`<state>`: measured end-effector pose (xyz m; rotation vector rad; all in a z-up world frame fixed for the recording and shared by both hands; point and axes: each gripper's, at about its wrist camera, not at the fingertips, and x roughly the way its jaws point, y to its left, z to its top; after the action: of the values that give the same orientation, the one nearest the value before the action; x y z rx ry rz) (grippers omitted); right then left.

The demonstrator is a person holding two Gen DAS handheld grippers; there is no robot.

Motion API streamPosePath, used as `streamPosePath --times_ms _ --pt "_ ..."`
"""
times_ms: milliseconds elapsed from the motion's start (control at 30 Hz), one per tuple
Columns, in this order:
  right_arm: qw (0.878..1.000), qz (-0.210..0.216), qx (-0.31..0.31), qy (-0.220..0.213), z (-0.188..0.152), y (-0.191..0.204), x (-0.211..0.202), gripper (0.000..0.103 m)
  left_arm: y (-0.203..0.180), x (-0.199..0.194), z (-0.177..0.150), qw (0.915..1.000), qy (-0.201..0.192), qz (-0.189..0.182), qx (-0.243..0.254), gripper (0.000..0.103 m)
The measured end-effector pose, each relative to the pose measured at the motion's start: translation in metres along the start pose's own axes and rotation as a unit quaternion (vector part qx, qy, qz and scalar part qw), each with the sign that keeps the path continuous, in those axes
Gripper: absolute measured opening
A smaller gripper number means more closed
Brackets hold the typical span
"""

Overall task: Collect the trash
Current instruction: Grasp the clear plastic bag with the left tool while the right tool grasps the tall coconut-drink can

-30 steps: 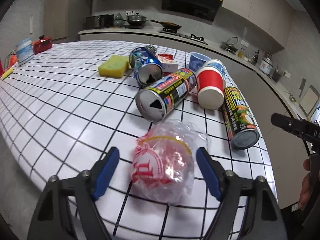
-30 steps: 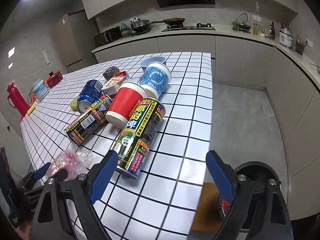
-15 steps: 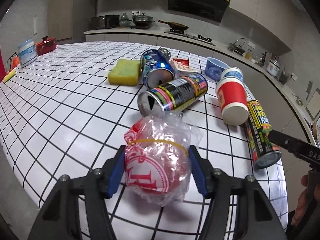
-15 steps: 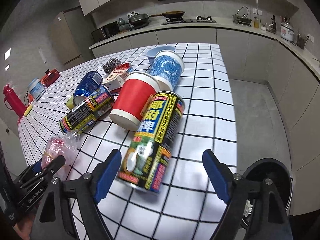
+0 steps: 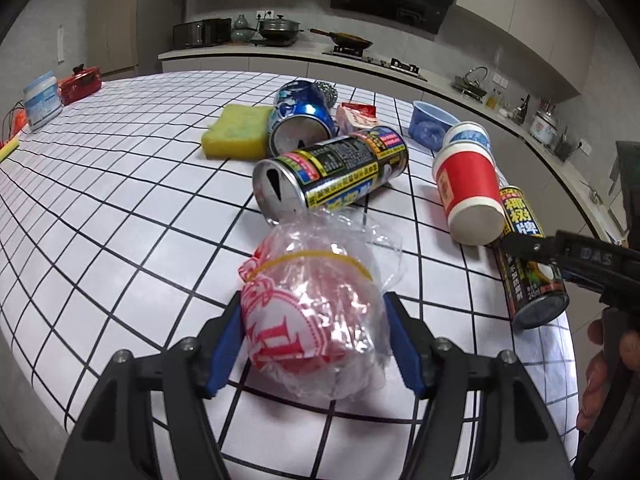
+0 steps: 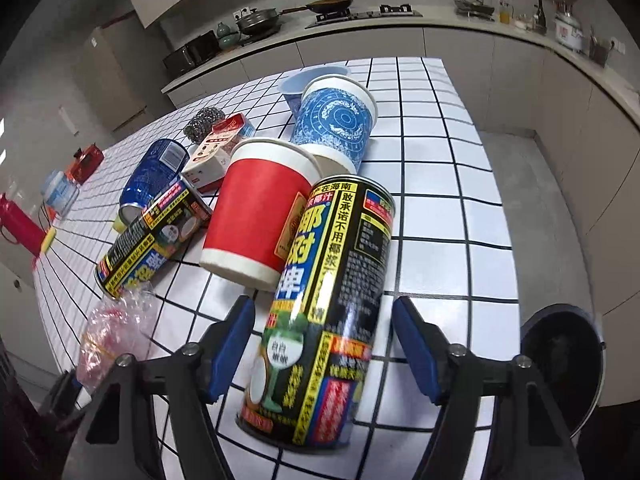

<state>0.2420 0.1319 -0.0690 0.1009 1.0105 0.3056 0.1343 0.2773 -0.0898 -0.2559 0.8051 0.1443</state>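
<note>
A crumpled clear plastic bag [image 5: 320,276] with red print and a yellow band lies on the white tiled table [image 5: 120,184]. My left gripper [image 5: 314,303] has both blue pads against its sides while its jaws are opening slightly. The bag [image 6: 108,332] also shows low on the left in the right wrist view. A black and yellow drink can [image 6: 340,260] lies on its side near the table's edge. My right gripper [image 6: 323,306] straddles it with jaws closing, and a gap remains on each side. That can [image 5: 520,216] and a right finger [image 5: 560,250] appear in the left wrist view.
Behind lie a red paper cup [image 6: 256,208], a blue patterned cup [image 6: 336,120], a second black can [image 5: 332,172], a blue can [image 5: 300,116], a yellow sponge [image 5: 236,132], a small carton [image 6: 216,152] and a blue bowl [image 5: 428,124]. A dark bin [image 6: 560,360] stands on the floor right of the table.
My left gripper moved in around the plastic bag and its pads closed onto it. My right gripper came forward and down over the black and yellow can, its jaws narrowing.
</note>
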Motion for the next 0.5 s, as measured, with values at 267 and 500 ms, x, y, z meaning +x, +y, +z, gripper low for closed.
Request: streamPosePath --times_ms 267,500 --pt "1.0 0.001 0.003 0.014 -0.015 -0.007 -0.016 0.057 -0.008 -0.007 -0.005 1.0 -0.001 0.004 0.008 0.067" --pt "1.0 0.01 -0.007 0.023 -0.01 -0.005 -0.009 0.056 -0.004 0.002 0.001 0.9999 0.009 -0.004 -0.002 0.064"
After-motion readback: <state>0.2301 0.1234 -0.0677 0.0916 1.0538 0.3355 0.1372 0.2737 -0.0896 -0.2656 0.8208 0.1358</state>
